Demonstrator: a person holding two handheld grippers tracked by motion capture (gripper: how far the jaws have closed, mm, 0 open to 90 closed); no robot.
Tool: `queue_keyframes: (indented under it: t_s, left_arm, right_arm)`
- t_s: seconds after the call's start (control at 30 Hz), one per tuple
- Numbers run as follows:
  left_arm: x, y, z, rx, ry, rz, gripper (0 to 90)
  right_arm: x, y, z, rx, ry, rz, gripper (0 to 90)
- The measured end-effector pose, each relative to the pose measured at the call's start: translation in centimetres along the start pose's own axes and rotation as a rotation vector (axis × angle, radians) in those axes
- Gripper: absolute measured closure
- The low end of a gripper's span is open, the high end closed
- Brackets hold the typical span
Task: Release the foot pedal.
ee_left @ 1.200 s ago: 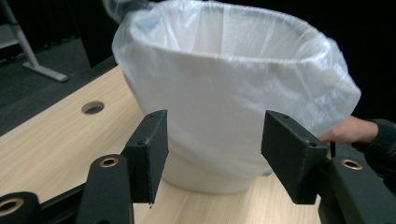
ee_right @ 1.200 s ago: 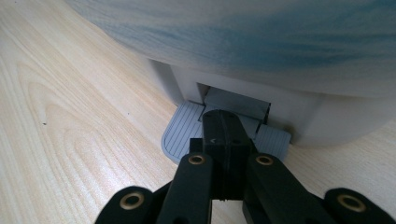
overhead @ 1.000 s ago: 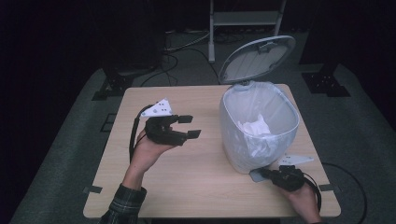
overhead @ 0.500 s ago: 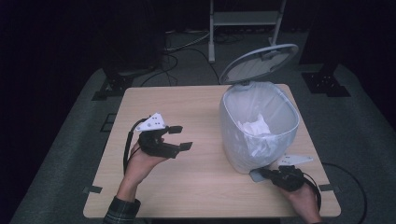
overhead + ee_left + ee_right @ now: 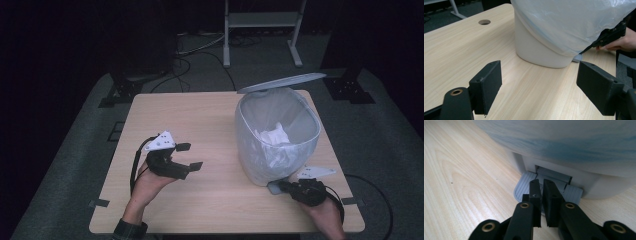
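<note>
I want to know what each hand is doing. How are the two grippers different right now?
The left gripper has its jaws wide open and holds nothing; the right gripper has its jaws shut together. The left one is out over the table, apart from the bin; the right one is on the bin's grey pedal, with the lid up. Both are black and hand-held.

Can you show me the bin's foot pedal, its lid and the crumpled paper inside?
pedal [image 5: 524, 186]: right gripper view, ribbed left half.
lid [image 5: 282, 82]: high view, middle of raised top.
paper [image 5: 272, 137]: high view, white crumple.
</note>
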State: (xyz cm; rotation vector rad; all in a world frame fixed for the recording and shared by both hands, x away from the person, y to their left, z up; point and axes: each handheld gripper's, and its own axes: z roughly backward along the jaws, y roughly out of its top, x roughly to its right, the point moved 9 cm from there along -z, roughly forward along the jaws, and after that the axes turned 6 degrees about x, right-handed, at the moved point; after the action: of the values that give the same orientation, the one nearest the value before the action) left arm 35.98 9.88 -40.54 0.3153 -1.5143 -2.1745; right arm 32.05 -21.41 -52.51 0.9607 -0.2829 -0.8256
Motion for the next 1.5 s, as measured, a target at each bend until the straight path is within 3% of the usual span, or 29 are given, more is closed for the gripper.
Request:
queue_keyframes:
  t_s: [0.23, 0.43, 0.9, 1.13, 1.37, 1.5]
  left_arm:
    - [-0.1, -1.3, 0.2, -0.012, 0.015, 0.005, 13.6]
    - [-0.3, -2.8, 0.5, -0.029, 0.031, 0.015, 8.7]
    - [-0.2, -5.6, 1.1, -0.073, 0.080, 0.015, 0.0]
    - [-0.4, -7.0, 1.7, -0.088, 0.106, 0.019, 0.0]
    - [-0.6, -8.2, 2.7, -0.098, 0.131, 0.024, 0.0]
    - [-0.9, -8.9, 3.3, -0.103, 0.149, 0.031, 0.0]
  right_arm:
    - [-0.3, 0.8, 1.0, 0.055, 0.000, 0.005, 76.2]
    - [-0.1, 0.9, 1.8, 0.071, -0.006, -0.003, 67.2]
    - [0.5, 0.4, 2.8, 0.073, -0.016, -0.009, 43.6]
    - [1.2, -0.1, 3.2, 0.061, -0.065, -0.008, 28.3]
    - [1.8, -0.6, 3.5, 0.060, -0.083, -0.033, 15.1]
    - [2.4, -1.0, 4.0, 0.069, -0.093, -0.043, 12.7]
